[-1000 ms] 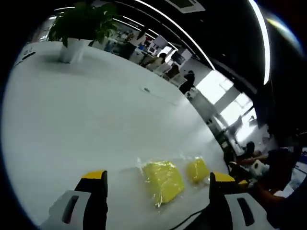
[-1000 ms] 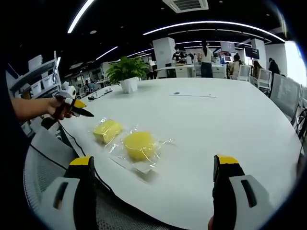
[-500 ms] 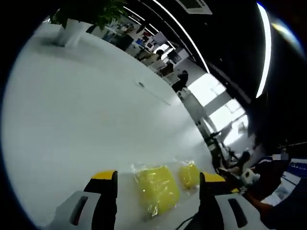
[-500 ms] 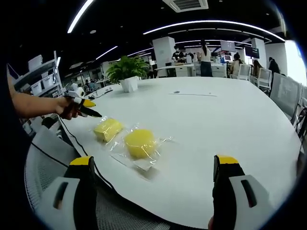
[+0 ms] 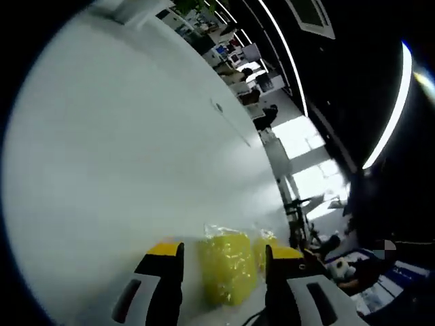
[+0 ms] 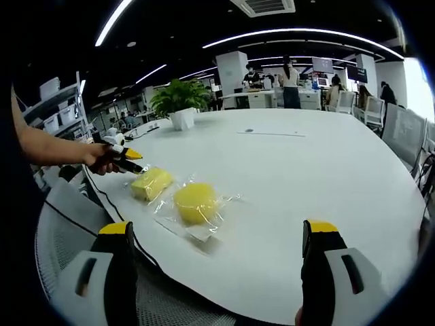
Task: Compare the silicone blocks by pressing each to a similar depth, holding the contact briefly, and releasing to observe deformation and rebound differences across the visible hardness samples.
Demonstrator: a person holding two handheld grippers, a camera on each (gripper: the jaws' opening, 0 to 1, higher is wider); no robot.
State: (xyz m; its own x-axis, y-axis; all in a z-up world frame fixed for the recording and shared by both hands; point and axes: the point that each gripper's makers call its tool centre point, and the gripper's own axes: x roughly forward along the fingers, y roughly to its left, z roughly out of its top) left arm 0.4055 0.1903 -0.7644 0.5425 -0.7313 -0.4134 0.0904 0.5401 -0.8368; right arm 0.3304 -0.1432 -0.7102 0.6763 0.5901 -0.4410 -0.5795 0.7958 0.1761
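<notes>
White table (image 6: 326, 170) in open-plan office; both claws released, left claw (image 5: 221, 261) straddling yellow block (image 5: 228, 268).

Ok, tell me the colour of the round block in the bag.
Yellow; the round block shows best in the right gripper view.

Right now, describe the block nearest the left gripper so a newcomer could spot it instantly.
On the big white table, near the edge closest to the person, lie two yellow silicone pieces in clear wrappers. The one meant is the squarish block, beside the left gripper. Its neighbour is a round block.
</notes>
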